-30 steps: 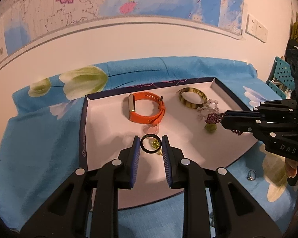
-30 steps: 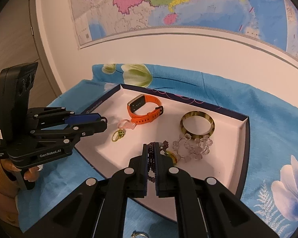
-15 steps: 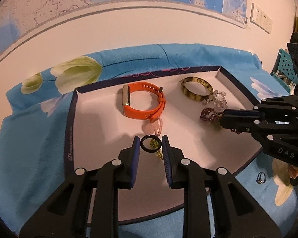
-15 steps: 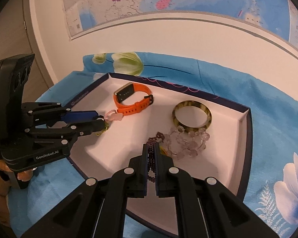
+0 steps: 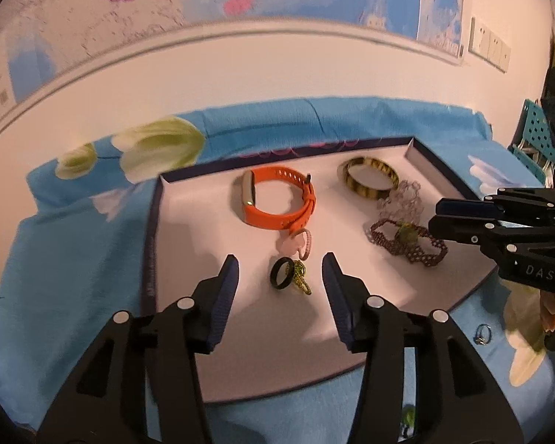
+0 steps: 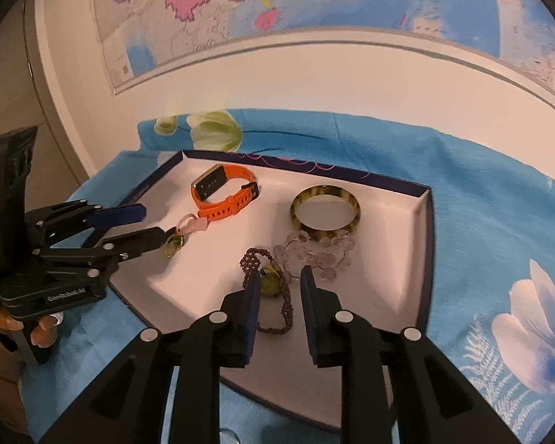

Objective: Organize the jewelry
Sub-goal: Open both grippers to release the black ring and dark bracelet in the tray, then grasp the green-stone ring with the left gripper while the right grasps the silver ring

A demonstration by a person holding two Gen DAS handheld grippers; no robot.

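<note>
our left gripper is opening, its pads clear of the black ring lying between them in the tray. our right gripper is opening too, the purple bead bracelet loose between its pads. risk, we judge: the ring rests against a green charm at its 3 o'clock, so a careless withdrawal could drag both.
</note>
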